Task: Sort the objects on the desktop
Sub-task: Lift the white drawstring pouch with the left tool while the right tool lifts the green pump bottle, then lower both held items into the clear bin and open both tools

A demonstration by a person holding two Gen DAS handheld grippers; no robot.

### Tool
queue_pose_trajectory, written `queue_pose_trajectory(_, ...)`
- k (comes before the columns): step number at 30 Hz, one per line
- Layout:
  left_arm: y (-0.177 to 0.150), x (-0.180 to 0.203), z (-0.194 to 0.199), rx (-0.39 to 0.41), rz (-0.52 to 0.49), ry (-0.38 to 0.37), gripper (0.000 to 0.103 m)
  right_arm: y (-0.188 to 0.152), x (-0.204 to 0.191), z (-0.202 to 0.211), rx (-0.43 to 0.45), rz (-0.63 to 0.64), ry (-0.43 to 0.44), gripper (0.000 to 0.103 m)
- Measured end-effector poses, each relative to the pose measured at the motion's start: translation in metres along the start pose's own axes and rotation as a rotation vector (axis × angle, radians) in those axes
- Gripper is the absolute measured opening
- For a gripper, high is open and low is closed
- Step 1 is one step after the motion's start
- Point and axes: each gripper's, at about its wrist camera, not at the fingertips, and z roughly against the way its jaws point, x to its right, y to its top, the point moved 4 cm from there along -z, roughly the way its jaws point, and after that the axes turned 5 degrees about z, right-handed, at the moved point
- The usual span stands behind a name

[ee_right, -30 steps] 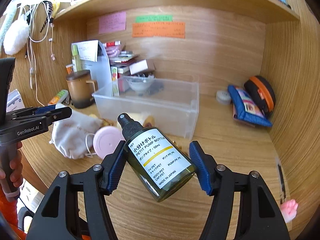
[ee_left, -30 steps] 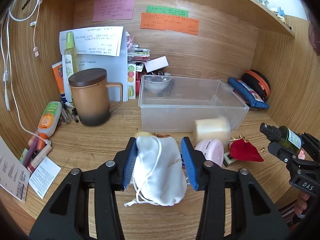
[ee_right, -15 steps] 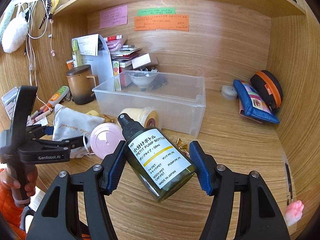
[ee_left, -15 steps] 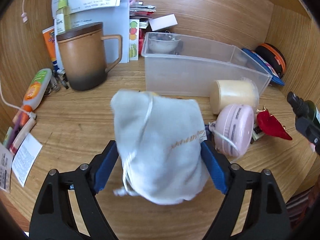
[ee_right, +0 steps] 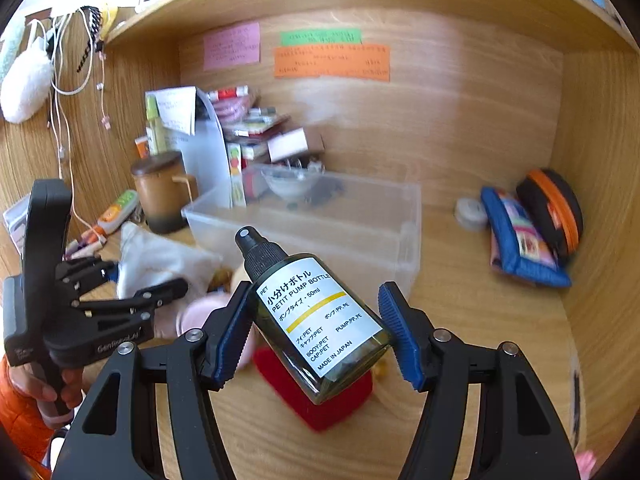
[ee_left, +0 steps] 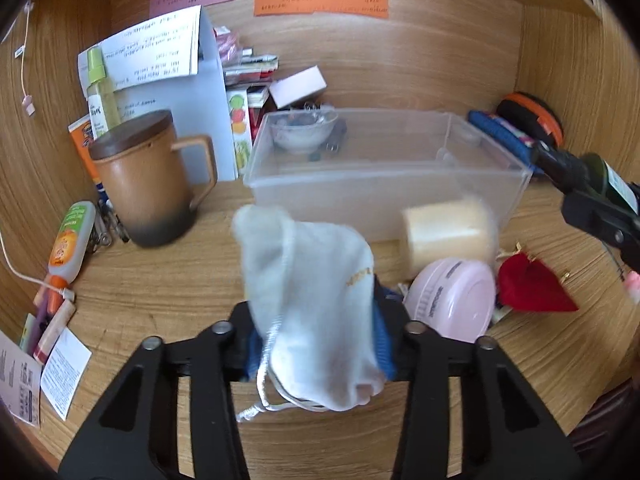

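My left gripper [ee_left: 316, 344] is shut on a white drawstring pouch [ee_left: 316, 300] and holds it lifted above the wooden desk, in front of the clear plastic bin [ee_left: 384, 168]. The pouch [ee_right: 160, 264] and the left gripper [ee_right: 132, 284] also show in the right wrist view. My right gripper [ee_right: 320, 328] is shut on a dark green pump spray bottle [ee_right: 316, 320] with a white label, tilted with its black nozzle up and left. The bottle [ee_left: 592, 176] shows at the right edge of the left wrist view.
A brown lidded mug [ee_left: 148, 176] stands left of the bin. A cream jar [ee_left: 444, 232], a pink round case [ee_left: 452, 304] and a red heart pouch [ee_left: 532, 288] lie before the bin. A blue pouch [ee_right: 520, 240] and black-orange case [ee_right: 556, 212] lie at the right wall.
My left gripper has closed tight on the white pouch and lifted it off the desk. My right gripper with the bottle has moved forward over the red heart pouch.
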Motion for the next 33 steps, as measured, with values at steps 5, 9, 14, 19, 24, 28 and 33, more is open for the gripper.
queue_pose_trajectory(5,0.015,0.000,0.009,0.039,0.004,-0.015,0.040,0.024,-0.003,-0.004,0.034,0.036,0.004,0.060)
queue_pose_trajectory(9,0.029,0.002,0.022,0.081,-0.006,-0.028,0.040,0.034,-0.004,-0.012,0.033,0.058,0.008,0.060)
queue_pose_trajectory(14,0.052,0.003,0.036,0.130,-0.017,-0.036,0.040,0.045,-0.004,-0.020,0.041,0.074,0.009,0.060)
queue_pose_trajectory(19,0.072,0.005,0.039,0.153,-0.029,-0.045,0.040,0.055,0.002,-0.029,0.046,0.075,0.003,0.060)
queue_pose_trajectory(24,0.092,0.007,0.039,0.175,-0.040,-0.060,0.040,0.066,0.010,-0.037,0.046,0.070,0.000,0.060)
queue_pose_trajectory(28,0.111,0.006,0.037,0.179,-0.032,-0.095,0.040,0.074,0.018,-0.045,0.040,0.067,-0.005,0.060)
queue_pose_trajectory(33,0.127,0.011,0.026,0.162,-0.040,-0.122,0.040,0.080,0.026,-0.056,0.023,0.073,-0.017,0.060)
